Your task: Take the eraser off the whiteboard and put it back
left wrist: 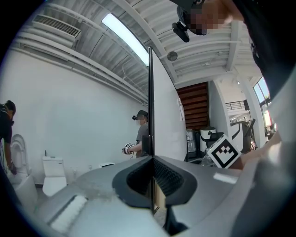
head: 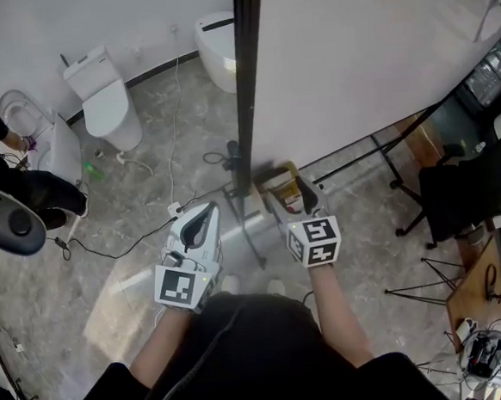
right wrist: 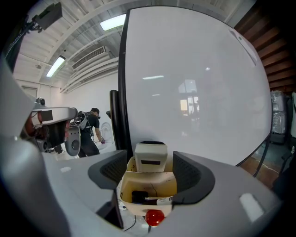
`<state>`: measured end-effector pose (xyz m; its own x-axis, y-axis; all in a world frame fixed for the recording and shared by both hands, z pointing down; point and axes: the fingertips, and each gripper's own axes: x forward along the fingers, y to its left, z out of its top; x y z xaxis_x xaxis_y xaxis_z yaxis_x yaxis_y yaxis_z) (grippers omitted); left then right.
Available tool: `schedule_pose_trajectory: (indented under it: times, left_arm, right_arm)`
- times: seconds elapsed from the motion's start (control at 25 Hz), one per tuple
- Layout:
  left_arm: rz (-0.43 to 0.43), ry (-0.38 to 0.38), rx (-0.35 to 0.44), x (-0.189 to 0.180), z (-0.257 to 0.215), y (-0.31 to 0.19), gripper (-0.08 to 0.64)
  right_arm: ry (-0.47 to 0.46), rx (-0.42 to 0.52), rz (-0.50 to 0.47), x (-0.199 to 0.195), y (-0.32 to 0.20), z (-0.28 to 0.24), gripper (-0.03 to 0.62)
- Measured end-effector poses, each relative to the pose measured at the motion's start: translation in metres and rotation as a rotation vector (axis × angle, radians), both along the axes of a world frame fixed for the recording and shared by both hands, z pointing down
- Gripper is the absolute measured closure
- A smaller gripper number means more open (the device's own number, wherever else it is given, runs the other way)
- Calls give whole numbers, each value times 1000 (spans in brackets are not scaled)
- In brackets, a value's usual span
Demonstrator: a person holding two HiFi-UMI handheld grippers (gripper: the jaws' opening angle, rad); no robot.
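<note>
The eraser [right wrist: 150, 157], a cream block with a dark top, stands upright at the back of a small cardboard box [right wrist: 148, 185] fixed at the foot of the whiteboard [right wrist: 194, 83]. My right gripper [right wrist: 150, 169] is open, its pads on either side of the box and clear of the eraser. In the head view the right gripper [head: 289, 196] reaches to the box [head: 282, 184] under the whiteboard [head: 351, 57]. My left gripper [head: 201, 214] is shut and empty, level, to the left of the board's black edge post [head: 246, 83]. The left gripper [left wrist: 151, 159] points along that edge.
A marker [right wrist: 159, 200] lies in the box and a red knob [right wrist: 154, 216] sits below it. On the floor are two toilets [head: 104, 98] [head: 216, 42], cables [head: 172, 140] and the board's stand legs. A person [head: 6, 162] works at left. An office chair [head: 474, 186] and desk [head: 478, 289] stand at right.
</note>
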<state>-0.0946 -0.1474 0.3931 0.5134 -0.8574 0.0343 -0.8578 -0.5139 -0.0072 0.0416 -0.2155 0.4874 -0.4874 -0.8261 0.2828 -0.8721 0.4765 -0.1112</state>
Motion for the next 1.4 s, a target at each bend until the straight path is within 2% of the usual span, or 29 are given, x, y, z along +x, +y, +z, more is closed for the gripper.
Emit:
schedule_pose_trajectory:
  times: [0.64, 0.68, 0.72, 0.88, 1.4]
  left_arm:
    - [-31, 1, -5, -16, 4, -4, 554]
    - [-33, 2, -4, -17, 4, -4, 554]
    - [-35, 1, -3, -17, 4, -5, 554]
    - [-42, -1, -3, -17, 3, -4, 554]
    - [-34, 7, 11, -7, -3, -1, 554]
  right_arm:
    - [28, -35, -13, -12, -21, 14, 276]
    - [29, -34, -11, -12, -21, 14, 290]
    - [30, -32, -9, -12, -22, 14, 331]
    - [37, -28, -11, -11, -22, 14, 333]
    - [1, 57, -19, -3, -12, -24, 329]
